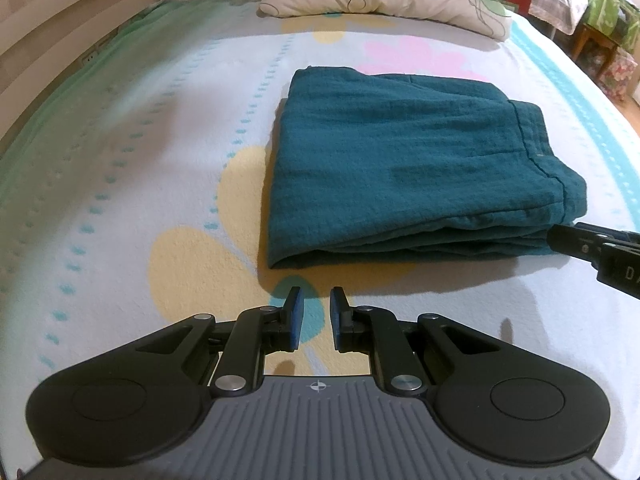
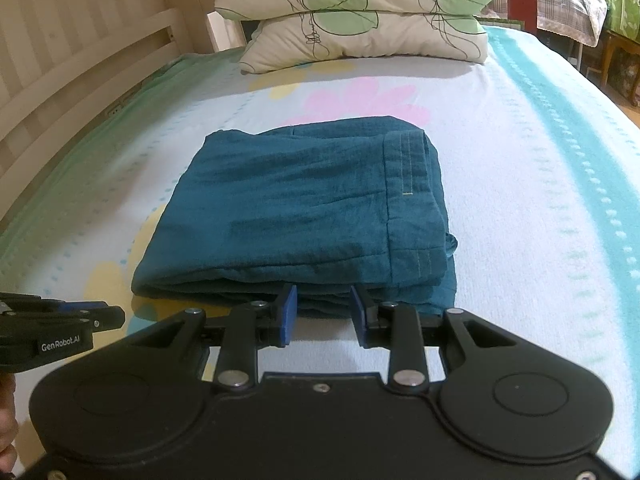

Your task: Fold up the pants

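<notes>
Nearest in the left wrist view: left gripper (image 1: pixel 316 300), blue-padded jaws drawn almost together with only a narrow slot between, nothing in it, poised over the bedsheet (image 1: pixel 120 208) just short of the pants' (image 1: pixel 400 168) near left corner. Only here visible: the rounded fold along the pants' left edge, and the right gripper (image 1: pixel 560 236) coming in from the side, black tip against the stacked layers at the near right corner.

Nearest in the right wrist view: right gripper (image 2: pixel 323 304), jaws about half apart, blue pads (image 2: pixel 289 308) right at the pants' (image 2: pixel 304 216) near edge; touching or pinching any layer, impossible to tell. Only here visible: pale double stitching on the waistband (image 2: pixel 408 168) along the pants' right side, the left gripper (image 2: pixel 116 316) side-on near the left front corner, closed to a slim black beak, and a hand (image 2: pixel 6 432) at the frame edge.

Pants: teal, crinkled gauzy weave, folded into a thick squarish packet, lying flat mid-bed. Beneath: soft fleecy sheet, pale with yellow and pink flower shapes and dotted turquoise stripes. Beyond the pants: two plump cream pillows (image 2: pixel 360 16), stacked, printed with green leaves and black line drawing. Left of the pants, further off: slatted pale wooden bed frame (image 2: pixel 60 64).
</notes>
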